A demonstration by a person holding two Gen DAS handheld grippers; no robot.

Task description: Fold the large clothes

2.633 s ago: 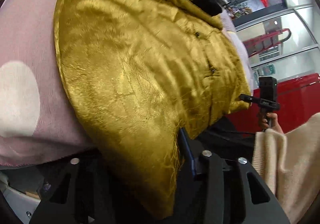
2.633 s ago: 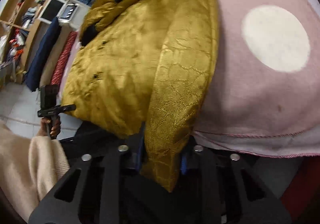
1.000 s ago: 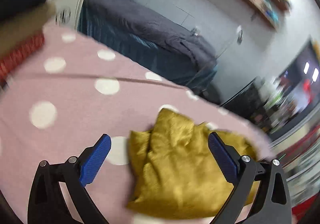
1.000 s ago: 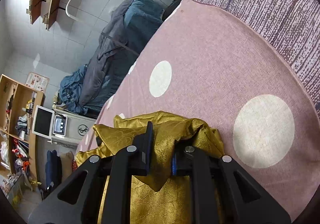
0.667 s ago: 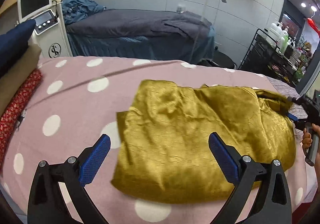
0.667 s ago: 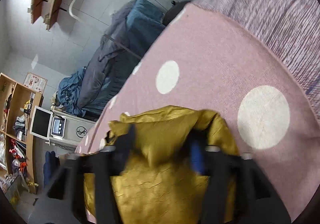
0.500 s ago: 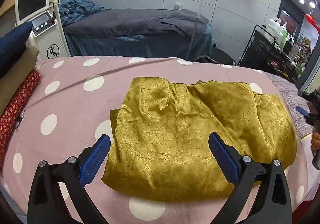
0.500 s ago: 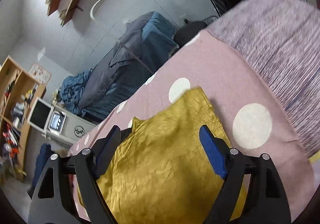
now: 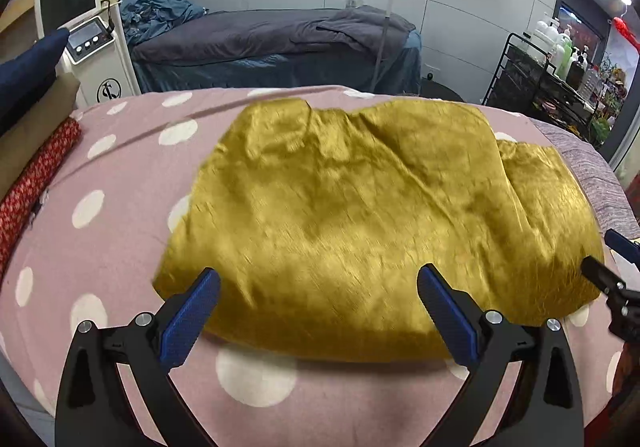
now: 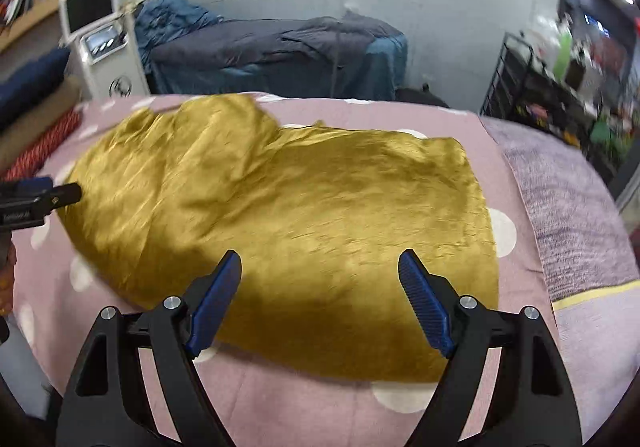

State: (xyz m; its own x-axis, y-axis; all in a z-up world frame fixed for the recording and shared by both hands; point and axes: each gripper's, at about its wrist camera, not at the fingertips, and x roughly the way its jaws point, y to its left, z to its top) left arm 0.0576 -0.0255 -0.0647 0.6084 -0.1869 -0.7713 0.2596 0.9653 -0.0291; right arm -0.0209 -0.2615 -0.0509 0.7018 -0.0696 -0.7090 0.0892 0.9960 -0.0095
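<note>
both grippers, left (image 9: 318, 287) and right (image 10: 320, 271), we find angled down over the folded garment (image 9: 372, 215) on the spread (image 9: 100, 231), jaws wide, holding nothing.

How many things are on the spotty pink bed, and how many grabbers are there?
Gold garment: 1
Red patterned roll at the bed's edge: 1
Hand-held gripper: 2, the left and the right, both open above the cover
Total: 4
</note>
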